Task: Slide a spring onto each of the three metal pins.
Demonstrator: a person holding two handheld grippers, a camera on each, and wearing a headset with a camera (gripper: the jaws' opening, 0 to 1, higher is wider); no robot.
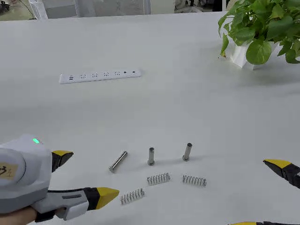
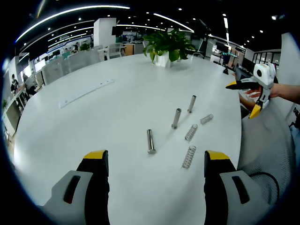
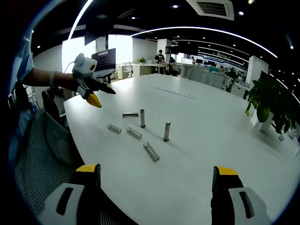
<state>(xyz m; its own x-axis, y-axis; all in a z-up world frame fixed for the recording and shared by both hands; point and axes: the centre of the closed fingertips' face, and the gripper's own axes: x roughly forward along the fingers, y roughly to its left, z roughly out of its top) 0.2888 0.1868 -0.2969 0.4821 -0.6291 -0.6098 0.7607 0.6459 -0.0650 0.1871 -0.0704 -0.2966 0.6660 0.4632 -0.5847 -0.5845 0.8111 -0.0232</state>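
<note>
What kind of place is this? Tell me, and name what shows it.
Likely an open-plan office: a long white table with a power strip and a plant, rows of desks behind, and strip lights on the ceiling.

The table (image 1: pixel 187 103) was plain white, without pattern. The three pins (image 1: pixel 151 156) were bright silver metal. The three springs (image 1: pixel 158 178) were a duller silver-grey. The left gripper (image 1: pixel 86 173) had a light grey body, black jaws and yellow tips, and its indicator light (image 1: pixel 36 140) showed green. The right gripper (image 3: pixel 157 169) carried the same grey, black and yellow scheme. The power strip (image 1: pixel 100 75) was white with dark socket slots. The plant (image 1: pixel 258 23) had green leaves; its pot (image 1: pixel 239 55) was white.
</note>
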